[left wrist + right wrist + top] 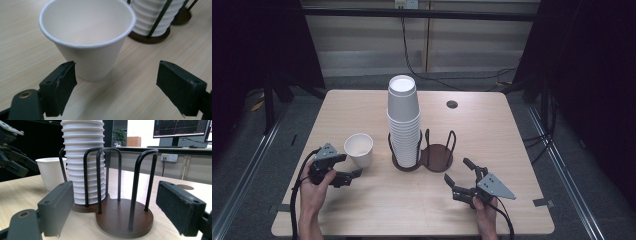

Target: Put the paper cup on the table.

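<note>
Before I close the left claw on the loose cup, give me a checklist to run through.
1. Loose cup upright on the table: ok.
2. Left claw open, nothing between its jaws: ok.
3. Cup between the left jaws: not ok, it stands just beyond the tips.
4. Cup apart from the cup stack in the holder: ok.
5. Right claw open, on the far side of the holder from the cup: ok.
6. Cup empty inside: ok.
</note>
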`<state>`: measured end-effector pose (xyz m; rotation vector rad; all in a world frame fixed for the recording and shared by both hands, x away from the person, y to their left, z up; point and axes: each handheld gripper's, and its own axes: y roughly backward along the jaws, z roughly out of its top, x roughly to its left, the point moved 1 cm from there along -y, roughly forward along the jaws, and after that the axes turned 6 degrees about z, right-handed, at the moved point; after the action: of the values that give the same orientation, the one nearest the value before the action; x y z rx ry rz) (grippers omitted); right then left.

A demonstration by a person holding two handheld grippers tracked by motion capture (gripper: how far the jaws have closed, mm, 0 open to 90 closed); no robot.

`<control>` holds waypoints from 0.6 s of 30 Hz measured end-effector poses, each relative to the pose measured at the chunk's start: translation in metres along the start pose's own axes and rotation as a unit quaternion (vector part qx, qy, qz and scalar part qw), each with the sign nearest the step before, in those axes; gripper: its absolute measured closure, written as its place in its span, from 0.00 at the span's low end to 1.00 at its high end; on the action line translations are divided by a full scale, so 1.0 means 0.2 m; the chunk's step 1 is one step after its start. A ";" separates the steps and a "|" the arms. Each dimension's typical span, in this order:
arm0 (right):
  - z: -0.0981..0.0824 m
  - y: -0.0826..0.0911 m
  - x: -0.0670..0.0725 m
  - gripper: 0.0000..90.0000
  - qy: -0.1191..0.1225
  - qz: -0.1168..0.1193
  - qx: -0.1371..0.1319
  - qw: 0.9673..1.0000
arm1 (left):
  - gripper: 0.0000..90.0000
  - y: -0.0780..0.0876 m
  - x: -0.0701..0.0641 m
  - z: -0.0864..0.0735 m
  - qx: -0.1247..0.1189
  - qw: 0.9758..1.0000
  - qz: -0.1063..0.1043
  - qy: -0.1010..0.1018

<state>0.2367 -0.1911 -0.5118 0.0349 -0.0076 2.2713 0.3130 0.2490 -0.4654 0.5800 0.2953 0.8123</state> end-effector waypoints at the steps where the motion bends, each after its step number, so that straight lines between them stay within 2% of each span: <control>1: 0.00 0.00 0.00 0.16 0.000 0.000 0.000 1.000 | 0.18 0.01 -0.01 -0.01 -0.007 1.000 0.000 -0.001; 4: 0.00 0.00 0.00 0.16 0.000 0.000 0.000 1.000 | 0.18 0.02 -0.04 -0.03 -0.034 0.999 -0.008 0.006; 7: 0.00 0.00 0.00 0.16 0.000 0.000 0.000 1.000 | 0.18 0.04 -0.09 -0.05 -0.079 0.997 0.004 0.000; 8: 0.00 0.00 0.00 0.16 0.000 0.000 0.000 1.000 | 0.18 0.05 -0.10 -0.06 -0.085 0.996 0.006 -0.007; 10: 0.00 0.00 0.00 0.16 0.000 0.000 0.000 1.000 | 0.17 0.06 -0.13 -0.06 -0.099 0.995 -0.001 -0.006; 11: 0.00 0.00 0.00 0.16 0.000 0.000 0.000 1.000 | 0.17 0.06 -0.15 -0.05 -0.113 0.994 -0.010 -0.009; 13: 0.00 0.00 0.00 0.16 0.000 0.000 0.000 1.000 | 0.17 0.06 -0.17 -0.05 -0.125 0.992 -0.016 -0.011; 15: 0.00 0.00 0.00 0.16 0.000 0.000 0.000 1.000 | 0.17 0.06 -0.20 -0.06 -0.149 0.989 -0.010 0.001; 18: 0.00 0.00 0.00 0.16 0.000 0.000 0.000 1.000 | 0.17 0.05 -0.23 -0.08 -0.159 0.987 -0.013 0.003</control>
<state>0.2367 -0.1911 -0.5118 0.0353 -0.0078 2.2709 0.2693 0.2252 -0.4702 0.2732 0.1725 0.8168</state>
